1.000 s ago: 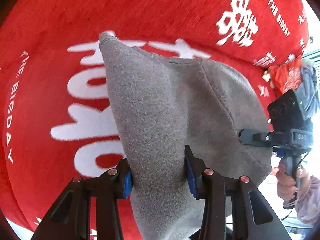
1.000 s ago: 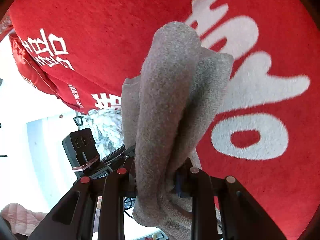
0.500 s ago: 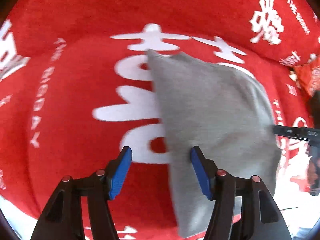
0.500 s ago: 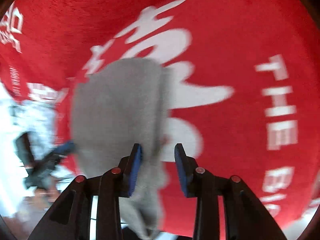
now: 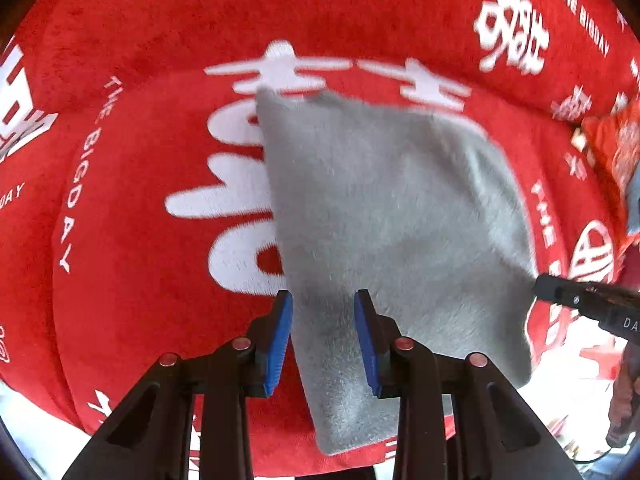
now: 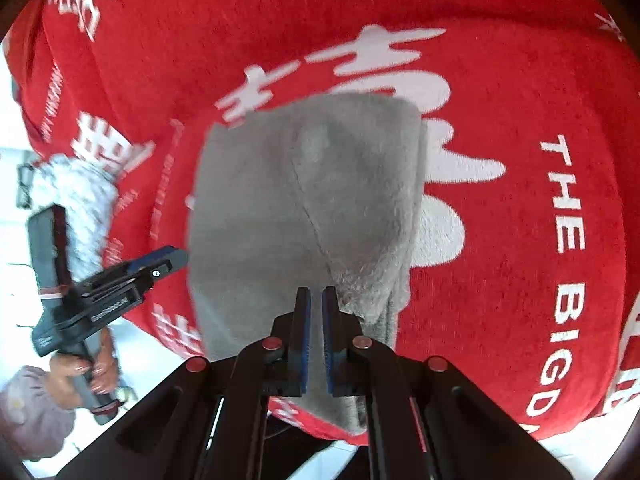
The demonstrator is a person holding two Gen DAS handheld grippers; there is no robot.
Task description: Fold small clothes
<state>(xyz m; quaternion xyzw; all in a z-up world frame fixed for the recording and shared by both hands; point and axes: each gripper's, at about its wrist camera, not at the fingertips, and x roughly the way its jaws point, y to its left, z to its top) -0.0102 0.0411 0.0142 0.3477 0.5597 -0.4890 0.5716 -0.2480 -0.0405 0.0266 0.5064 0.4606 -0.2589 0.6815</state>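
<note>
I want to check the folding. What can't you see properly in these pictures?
- Left wrist view: the grey cloth is motion-blurred, so its folds and what garment it is stay unclear.
- Right wrist view: the right gripper covers the cloth's near edge.
- Left wrist view: the left gripper may or may not press the cloth.
- Both views: the red blanket hides whatever lies underneath.

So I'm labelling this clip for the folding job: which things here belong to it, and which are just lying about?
Part of the job:
- grey garment, lying on the red cloth
- left gripper, jaws apart over the garment's edge, just been closing
- right gripper, shut on nothing

Just there:
- red cloth with white print, the work surface
- pale bundle at the cloth's edge
</note>
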